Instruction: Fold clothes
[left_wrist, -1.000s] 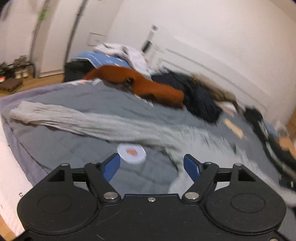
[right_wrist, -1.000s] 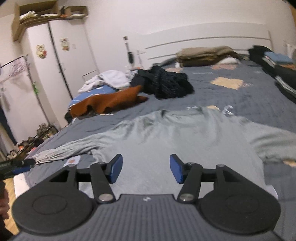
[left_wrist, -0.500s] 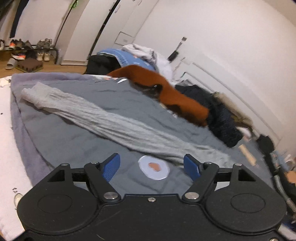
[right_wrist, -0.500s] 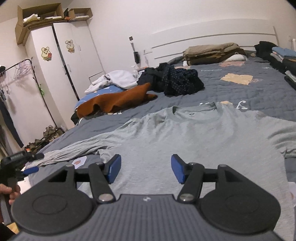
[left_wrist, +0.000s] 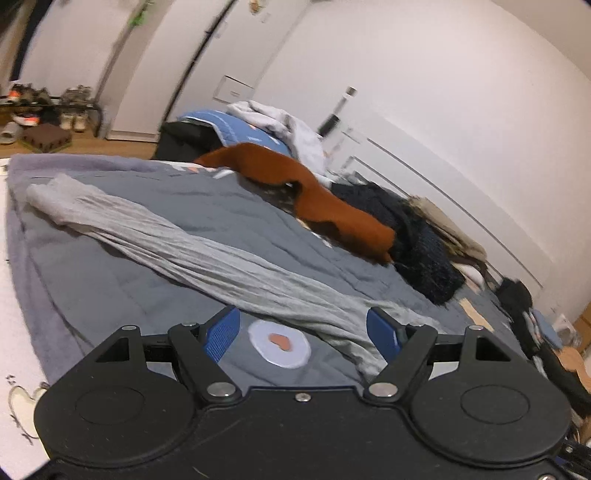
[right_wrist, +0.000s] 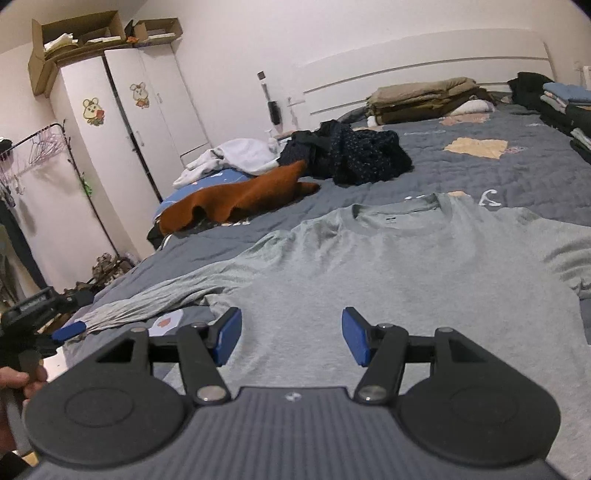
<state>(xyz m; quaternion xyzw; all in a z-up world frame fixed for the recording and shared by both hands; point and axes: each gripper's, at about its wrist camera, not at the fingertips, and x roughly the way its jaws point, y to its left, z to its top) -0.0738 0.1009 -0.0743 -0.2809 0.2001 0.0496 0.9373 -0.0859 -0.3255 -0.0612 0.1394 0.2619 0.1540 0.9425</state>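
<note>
A grey long-sleeved shirt (right_wrist: 388, 266) lies flat, front up, on the grey bedspread (right_wrist: 517, 177). Its left sleeve (left_wrist: 207, 254) stretches out toward the bed's corner. My left gripper (left_wrist: 303, 334) is open just above the bedspread, near the sleeve's armpit end, holding nothing. My right gripper (right_wrist: 291, 336) is open over the shirt's lower body, nothing between its blue pads. In the right wrist view the left gripper (right_wrist: 55, 325) shows at the far left, held by a hand (right_wrist: 14, 380).
A rust-brown garment (left_wrist: 325, 199), dark clothes (right_wrist: 351, 155) and a white heap (right_wrist: 240, 155) lie across the bed. Folded stacks (right_wrist: 565, 103) sit at the right, folded blankets (right_wrist: 424, 98) by the headboard. A white round patch (left_wrist: 279, 347) marks the bedspread. Wardrobe (right_wrist: 122, 147) at left.
The left gripper has swung left and come nearer the sleeve; the patch now sits between its fingers. The right gripper has barely shifted over the shirt. Both stay open.
</note>
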